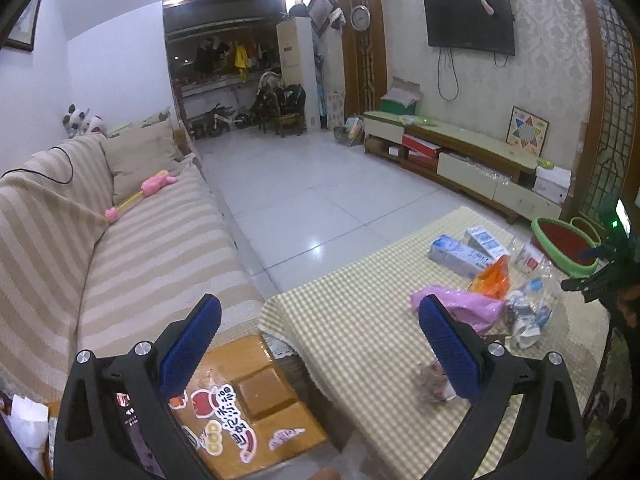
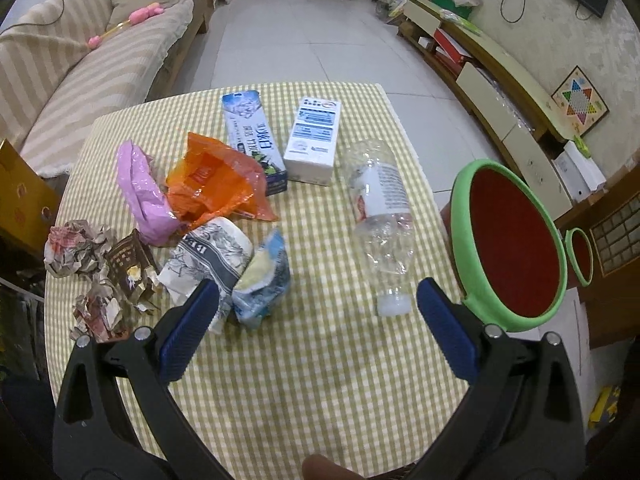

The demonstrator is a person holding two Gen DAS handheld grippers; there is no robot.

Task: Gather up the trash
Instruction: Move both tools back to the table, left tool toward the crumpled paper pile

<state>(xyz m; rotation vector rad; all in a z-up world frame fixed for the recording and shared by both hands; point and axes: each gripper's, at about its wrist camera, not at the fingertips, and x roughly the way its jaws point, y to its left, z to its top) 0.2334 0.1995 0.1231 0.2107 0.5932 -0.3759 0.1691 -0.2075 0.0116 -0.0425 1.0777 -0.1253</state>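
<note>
Right tongs (image 2: 318,312): black frame, blue ribbed pads, spread wide and empty, hanging over the near bare part of the tabletop (image 2: 280,392), which wears a yellow-and-white checked cloth.

Left tongs (image 1: 320,340): same build, also wide apart and holding nothing, poised above the tabletop's left corner, by a striped beige sofa (image 1: 132,240).

Nearest the right tongs:
- Crushed clear plastic bottle with white cap (image 2: 380,220), lying on its side, cap toward the tongs, just ahead of the right pad.
- Crumpled blue-and-white foil packet (image 2: 264,280), just ahead of the left pad, touching a rolled white printed paper wrapper (image 2: 212,256).

Further out:
- Crumpled orange plastic bag (image 2: 216,180), overlapping a crumpled pink plastic bag (image 2: 138,188).
- Heap of crumpled printed paper scraps (image 2: 96,268) at the left edge.
- Long blue-and-white carton (image 2: 252,136) and white rectangular carton (image 2: 314,142), side by side at the far end.

Receptacle: round green-rimmed collapsible bin with red lining (image 2: 516,244), mouth tilted toward the tabletop, standing just off its right edge.

Handling judgement: no piece appears collected yet. The bottle looks the easiest first pick, being near both tongs and bin. Closing across its crushed waist rather than the slippery cap should hold better. Soft bags likely need a deep pinch on a bunched fold; loose scraps risk scattering.
</note>
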